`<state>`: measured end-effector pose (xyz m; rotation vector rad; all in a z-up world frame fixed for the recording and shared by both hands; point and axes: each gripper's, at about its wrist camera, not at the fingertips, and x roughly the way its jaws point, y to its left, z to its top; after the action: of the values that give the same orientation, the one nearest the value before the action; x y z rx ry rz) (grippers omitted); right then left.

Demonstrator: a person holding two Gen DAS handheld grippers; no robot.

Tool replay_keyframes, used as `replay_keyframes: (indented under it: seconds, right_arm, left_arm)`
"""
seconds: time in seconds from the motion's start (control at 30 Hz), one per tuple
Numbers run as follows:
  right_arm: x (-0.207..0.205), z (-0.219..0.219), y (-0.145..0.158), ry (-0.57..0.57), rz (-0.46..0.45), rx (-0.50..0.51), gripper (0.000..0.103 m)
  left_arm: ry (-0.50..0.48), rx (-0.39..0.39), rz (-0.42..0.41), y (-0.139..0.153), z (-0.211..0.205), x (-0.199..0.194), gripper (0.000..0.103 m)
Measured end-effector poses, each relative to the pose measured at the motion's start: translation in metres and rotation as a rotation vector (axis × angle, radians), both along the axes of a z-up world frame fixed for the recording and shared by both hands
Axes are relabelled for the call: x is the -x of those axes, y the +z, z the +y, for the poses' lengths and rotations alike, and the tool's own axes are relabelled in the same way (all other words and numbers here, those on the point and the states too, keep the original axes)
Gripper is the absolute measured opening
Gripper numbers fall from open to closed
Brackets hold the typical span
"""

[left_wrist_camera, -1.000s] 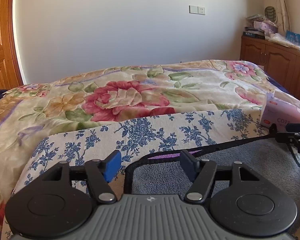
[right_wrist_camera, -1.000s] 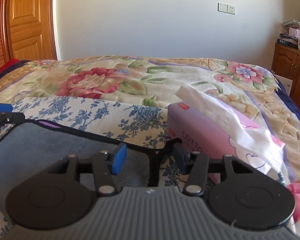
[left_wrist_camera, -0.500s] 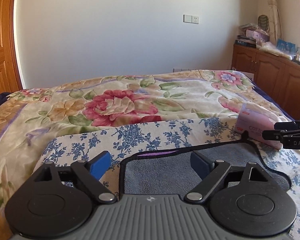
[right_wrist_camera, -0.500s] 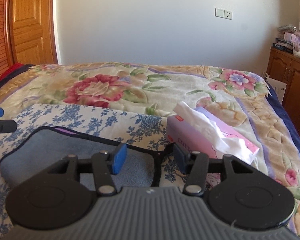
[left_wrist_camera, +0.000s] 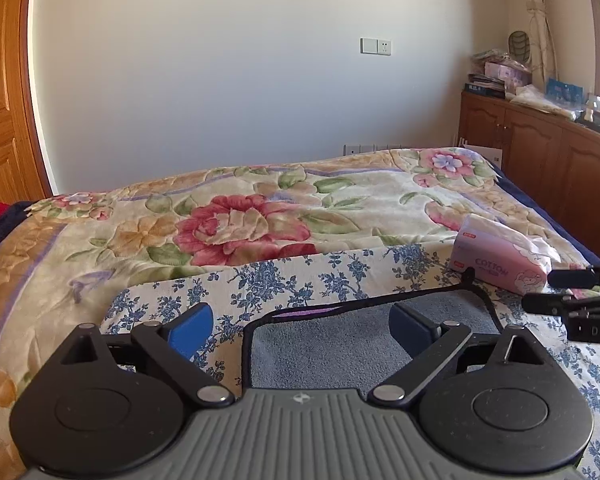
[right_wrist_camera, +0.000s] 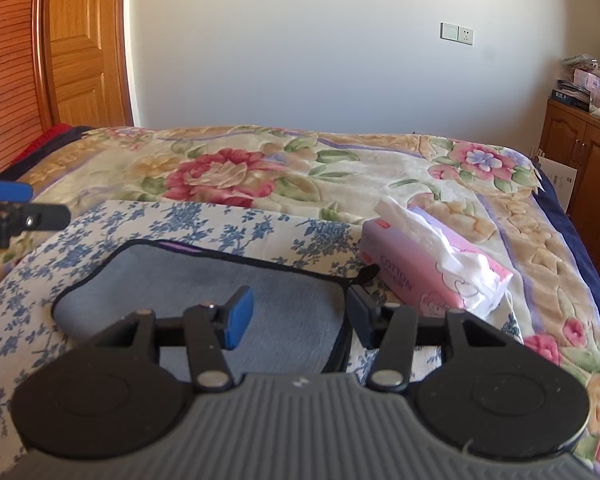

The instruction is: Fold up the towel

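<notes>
A grey towel (left_wrist_camera: 340, 344) with black edging lies flat on a blue-flowered white cloth (left_wrist_camera: 300, 276) on the bed. It also shows in the right wrist view (right_wrist_camera: 236, 292). My left gripper (left_wrist_camera: 300, 326) is open and empty above the towel's near left part. My right gripper (right_wrist_camera: 300, 316) is open and empty over the towel's right edge. The right gripper shows at the right edge of the left wrist view (left_wrist_camera: 576, 292); the left gripper shows at the left edge of the right wrist view (right_wrist_camera: 16, 208).
A pink tissue pack (right_wrist_camera: 432, 276) lies right of the towel, also in the left wrist view (left_wrist_camera: 500, 260). A floral blanket (left_wrist_camera: 240, 216) covers the bed. A wooden cabinet (left_wrist_camera: 548, 168) with clutter stands at right, a wooden door (right_wrist_camera: 80, 48) at left.
Both grippers have risen and pulled back from the towel, and their jaws have opened wider. The towel now lies flat with more of it in view.
</notes>
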<state>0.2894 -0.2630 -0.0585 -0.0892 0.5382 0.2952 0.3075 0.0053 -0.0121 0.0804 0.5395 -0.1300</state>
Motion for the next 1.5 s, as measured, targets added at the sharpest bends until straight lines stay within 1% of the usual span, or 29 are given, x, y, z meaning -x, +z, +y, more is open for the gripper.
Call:
replay_keyframes:
  seconds: [0.07, 0.23, 0.5, 0.57, 0.63, 0.7, 0.8, 0.87, 0.9, 0.93, 1.17, 1.33, 1.5]
  right_arm:
    - [0.006, 0.000, 0.001, -0.003, -0.002, -0.006, 0.055]
    - [0.018, -0.003, 0.006, -0.006, -0.018, -0.015, 0.063]
    - [0.035, -0.007, 0.006, -0.019, -0.014, -0.025, 0.066]
    - [0.039, -0.007, 0.006, -0.021, -0.018, -0.018, 0.071]
    - [0.043, -0.008, 0.006, -0.021, -0.023, -0.019, 0.081]
    - [0.047, -0.008, 0.007, -0.020, -0.026, -0.020, 0.083]
    - [0.052, -0.009, 0.008, -0.023, -0.030, -0.022, 0.090]
    - [0.056, -0.010, 0.008, -0.027, -0.030, -0.024, 0.092]
    - [0.058, -0.011, 0.008, -0.030, -0.027, -0.026, 0.099]
    - [0.060, -0.011, 0.008, -0.033, -0.029, -0.028, 0.103]
    - [0.072, -0.017, 0.007, -0.057, -0.001, -0.045, 0.103]
    - [0.083, -0.019, 0.006, -0.079, 0.013, -0.041, 0.103]
    - [0.092, -0.022, 0.007, -0.102, 0.022, -0.044, 0.103]
  left_arm:
    - [-0.004, -0.007, -0.003, 0.004, -0.003, 0.004, 0.099]
    - [-0.019, -0.022, -0.013, 0.013, -0.010, 0.016, 0.102]
    - [-0.041, -0.033, -0.018, 0.021, -0.019, 0.037, 0.102]
    - [-0.045, -0.033, -0.015, 0.022, -0.021, 0.043, 0.102]
    - [-0.050, -0.034, -0.014, 0.023, -0.022, 0.049, 0.102]
    - [-0.052, -0.036, -0.015, 0.024, -0.022, 0.056, 0.103]
    - [-0.051, -0.035, -0.012, 0.024, -0.022, 0.065, 0.103]
    - [-0.051, -0.036, -0.008, 0.023, -0.022, 0.071, 0.103]
    - [-0.050, -0.038, -0.007, 0.023, -0.022, 0.074, 0.103]
    - [-0.047, -0.040, -0.008, 0.022, -0.022, 0.077, 0.103]
    - [-0.024, -0.042, -0.014, 0.022, -0.023, 0.097, 0.103]
    - [-0.015, -0.033, -0.024, 0.022, -0.025, 0.113, 0.103]
    - [-0.009, -0.022, -0.017, 0.018, -0.024, 0.128, 0.103]
